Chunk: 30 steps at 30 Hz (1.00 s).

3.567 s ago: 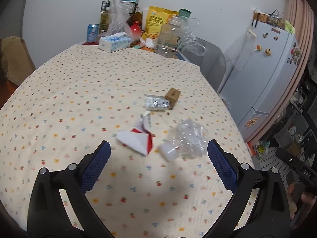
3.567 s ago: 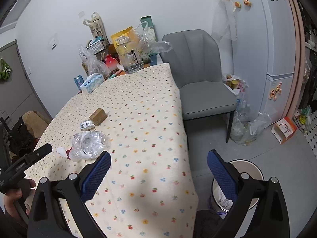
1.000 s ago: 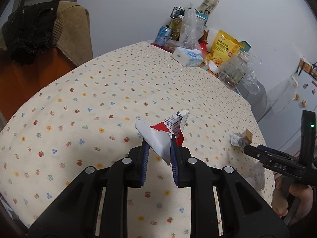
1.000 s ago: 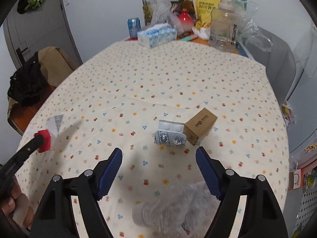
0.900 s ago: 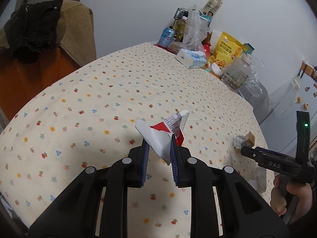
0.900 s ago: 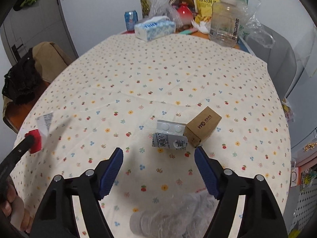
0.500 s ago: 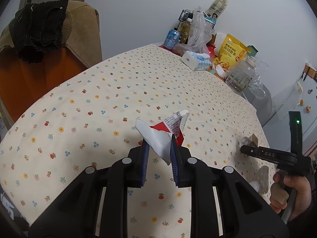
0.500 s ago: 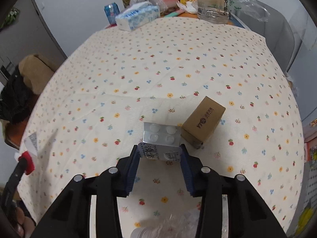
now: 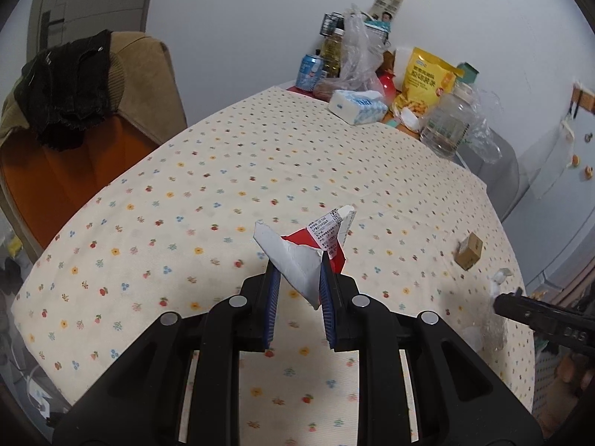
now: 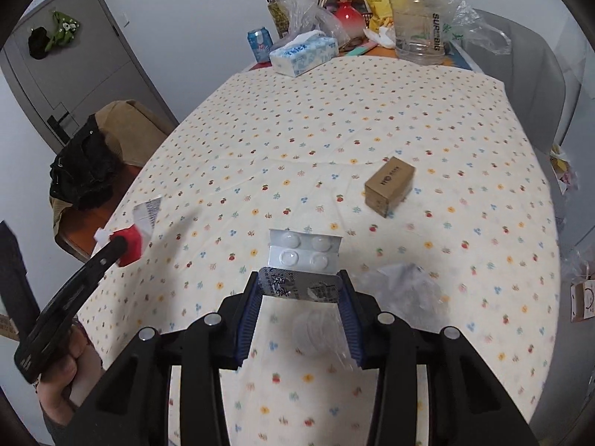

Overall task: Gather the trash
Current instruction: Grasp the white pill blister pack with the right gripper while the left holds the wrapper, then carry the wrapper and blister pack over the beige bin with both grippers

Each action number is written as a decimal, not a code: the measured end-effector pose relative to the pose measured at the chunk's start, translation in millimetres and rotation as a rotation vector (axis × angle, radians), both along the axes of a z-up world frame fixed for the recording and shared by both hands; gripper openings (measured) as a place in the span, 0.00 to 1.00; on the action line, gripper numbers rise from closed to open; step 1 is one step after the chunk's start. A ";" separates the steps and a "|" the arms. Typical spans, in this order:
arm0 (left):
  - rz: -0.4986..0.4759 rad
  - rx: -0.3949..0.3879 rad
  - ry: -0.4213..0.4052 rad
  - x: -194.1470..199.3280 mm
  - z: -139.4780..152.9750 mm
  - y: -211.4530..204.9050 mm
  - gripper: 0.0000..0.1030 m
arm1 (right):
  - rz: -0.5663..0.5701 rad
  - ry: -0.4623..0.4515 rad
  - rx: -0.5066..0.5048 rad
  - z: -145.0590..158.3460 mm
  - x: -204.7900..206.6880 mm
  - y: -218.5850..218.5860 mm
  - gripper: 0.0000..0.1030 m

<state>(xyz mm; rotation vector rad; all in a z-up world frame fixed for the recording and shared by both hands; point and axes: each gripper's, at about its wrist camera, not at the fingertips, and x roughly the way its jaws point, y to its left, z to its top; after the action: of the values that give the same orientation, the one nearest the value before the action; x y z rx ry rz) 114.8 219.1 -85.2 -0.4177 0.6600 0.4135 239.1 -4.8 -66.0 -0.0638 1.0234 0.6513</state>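
L gripper is clamped narrow on a torn red-and-white wrapper, held up off the surface, w/ open cloth all round it. R gripper pads pinch a silver blister pack by both side edges, lifted clear. Brown box sits just beyond it, not touching; crushed clear bottle lies right of R gripper nr the surface's edge. Far end is crowded: tissue box, jug, can. Mid-cloth is bare.
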 end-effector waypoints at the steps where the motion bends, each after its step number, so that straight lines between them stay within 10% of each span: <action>1: -0.009 0.002 0.004 2.5 1.4 -3.4 0.20 | -0.006 -0.001 0.009 2.5 -1.5 -7.2 0.39; 30: -0.430 0.267 0.159 120.5 57.3 -222.8 0.20 | -0.272 0.034 0.119 10.9 17.1 -209.2 0.39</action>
<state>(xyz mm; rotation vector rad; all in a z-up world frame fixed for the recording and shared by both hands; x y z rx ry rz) 235.3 -3.7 -27.8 0.0167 0.8143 0.1211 256.2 -214.0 -55.1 0.1884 1.0020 0.4645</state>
